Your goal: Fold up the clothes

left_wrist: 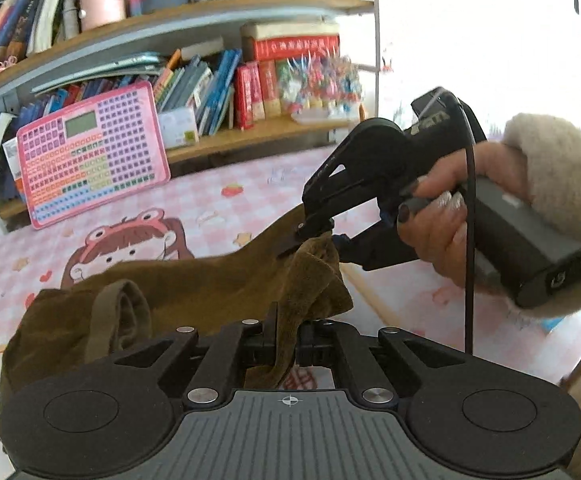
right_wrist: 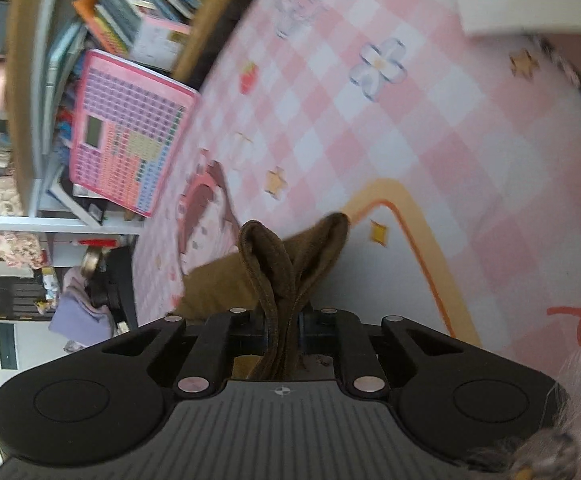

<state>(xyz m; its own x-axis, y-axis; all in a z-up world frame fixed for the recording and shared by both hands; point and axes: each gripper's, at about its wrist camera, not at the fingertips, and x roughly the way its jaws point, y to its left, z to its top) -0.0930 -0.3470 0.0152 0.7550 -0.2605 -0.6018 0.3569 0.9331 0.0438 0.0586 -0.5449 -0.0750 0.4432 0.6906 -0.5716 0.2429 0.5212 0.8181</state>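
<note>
Now the left gripper (left_wrist: 286,344) has its jaws squeezed tight on a fold of the brown cloth (left_wrist: 194,284), which lies bunched on the pink checked table (left_wrist: 218,196). Up at two o'clock in the left wrist view, the right gripper (left_wrist: 316,240), held by a hand (left_wrist: 446,216) in a fluffy sleeve (left_wrist: 558,200), has its jaws pinched on another bit of the same cloth. A pink toy keyboard (left_wrist: 90,152) leans on the bookshelf (left_wrist: 250,136) at ten o'clock.

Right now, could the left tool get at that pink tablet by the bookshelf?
Probably not as things stand. The left tool is shut on the brown garment, which the right tool also grips. The pink tablet lies beyond the garment; the cloth would have to be let go first.
</note>
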